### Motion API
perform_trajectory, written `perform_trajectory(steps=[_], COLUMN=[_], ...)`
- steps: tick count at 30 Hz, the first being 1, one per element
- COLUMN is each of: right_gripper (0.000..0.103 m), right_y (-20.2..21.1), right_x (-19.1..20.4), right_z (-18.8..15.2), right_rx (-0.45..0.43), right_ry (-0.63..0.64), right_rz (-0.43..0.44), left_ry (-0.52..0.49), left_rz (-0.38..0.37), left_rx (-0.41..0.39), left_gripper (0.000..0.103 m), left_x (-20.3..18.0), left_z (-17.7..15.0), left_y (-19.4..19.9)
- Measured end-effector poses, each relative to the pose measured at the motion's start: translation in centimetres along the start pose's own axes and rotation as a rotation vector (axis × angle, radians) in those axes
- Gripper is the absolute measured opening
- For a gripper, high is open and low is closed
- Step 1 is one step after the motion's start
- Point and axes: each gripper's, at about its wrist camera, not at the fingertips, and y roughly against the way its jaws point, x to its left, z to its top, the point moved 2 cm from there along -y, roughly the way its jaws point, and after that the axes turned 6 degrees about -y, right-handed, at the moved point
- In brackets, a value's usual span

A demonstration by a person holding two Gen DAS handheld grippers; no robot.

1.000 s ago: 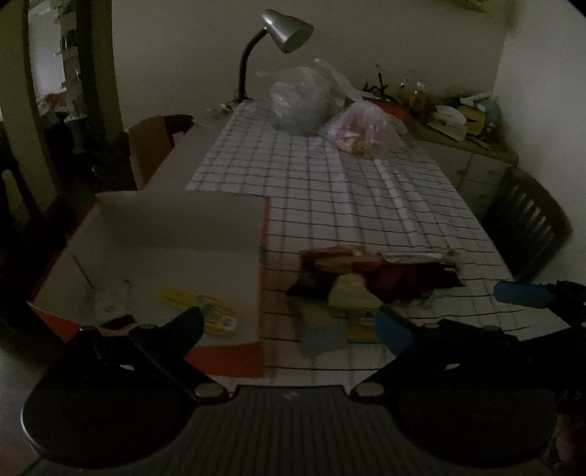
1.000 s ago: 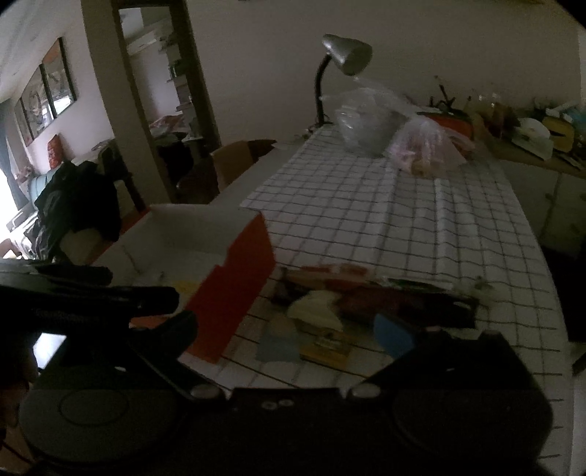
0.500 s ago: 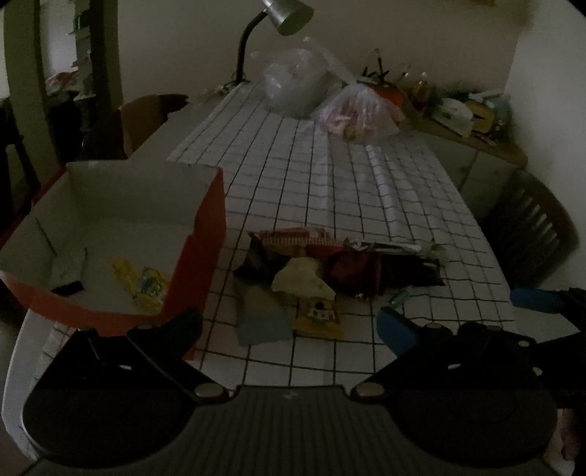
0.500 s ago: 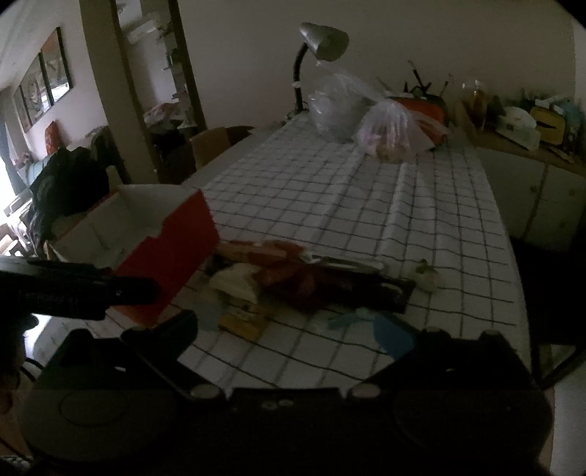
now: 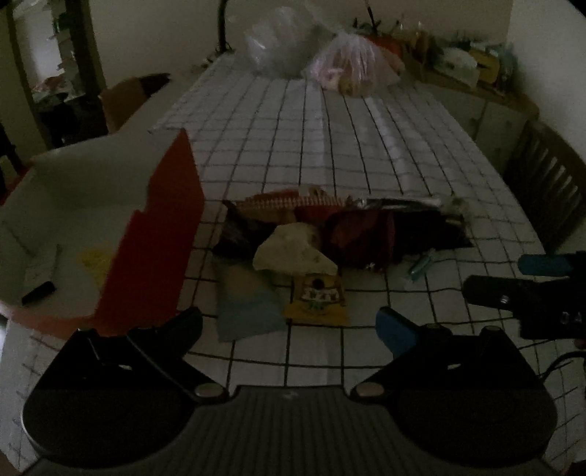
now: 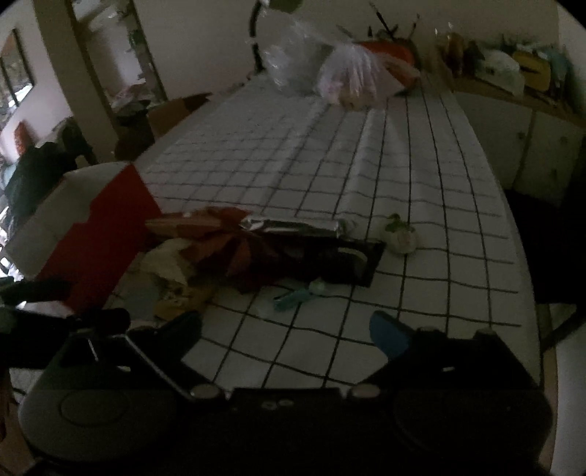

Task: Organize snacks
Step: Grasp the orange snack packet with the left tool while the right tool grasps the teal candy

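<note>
A pile of snack packets (image 5: 329, 238) lies on the checked tablecloth, with a cream packet (image 5: 293, 252), a yellow packet (image 5: 316, 296) and a pale blue packet (image 5: 249, 307) in front. The pile also shows in the right wrist view (image 6: 263, 252). An open red box (image 5: 154, 249) with a white inside stands to the left and holds a yellow packet (image 5: 97, 260). My left gripper (image 5: 289, 322) is open and empty just short of the pile. My right gripper (image 6: 285, 326) is open and empty, near a small teal wrapper (image 6: 293, 298).
Two plastic bags (image 5: 348, 66) and a desk lamp's stem (image 5: 221, 25) stand at the table's far end. A dark wooden chair (image 5: 549, 190) is at the right. A cluttered sideboard (image 6: 512, 84) runs along the right wall. A small white ball-like item (image 6: 401, 238) lies right of the pile.
Both grippers have moved right and closer to the snack pile. The red box has shifted toward the left of both views. Both grippers stay open.
</note>
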Motion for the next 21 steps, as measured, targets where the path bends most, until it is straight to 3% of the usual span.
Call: perform_trajectory(steps=[4, 12, 16, 21], right_gripper=[0.089, 0.080, 0.079, 0.072], right_y=[-2.6, -5.9, -6.9, -8.5], right_x=[0.1, -0.6, -0.5, -0.3], right_z=[0.3, 1.1, 1.4, 1.9], right_rx=[0.041, 0.079, 0.095, 0.117], right_ry=[-0.027, -0.103, -0.125, -0.134], right_rz=[-0.016, -0.080, -0.089, -0.112], left_ry=[-0.009, -0.060, -0.084, -0.096], left_rz=[-0.014, -0.062, -0.060, -0.054], left_rx=[0.022, 0.046, 0.057, 0.091], left_gripper=[0.100, 0.088, 0.087, 0.077], left_x=[-0.1, -0.9, -1.5, -1.8], left_z=[0.4, 1.4, 1.7, 1.9], left_y=[-1.9, -4.5, -5.4, -6.8])
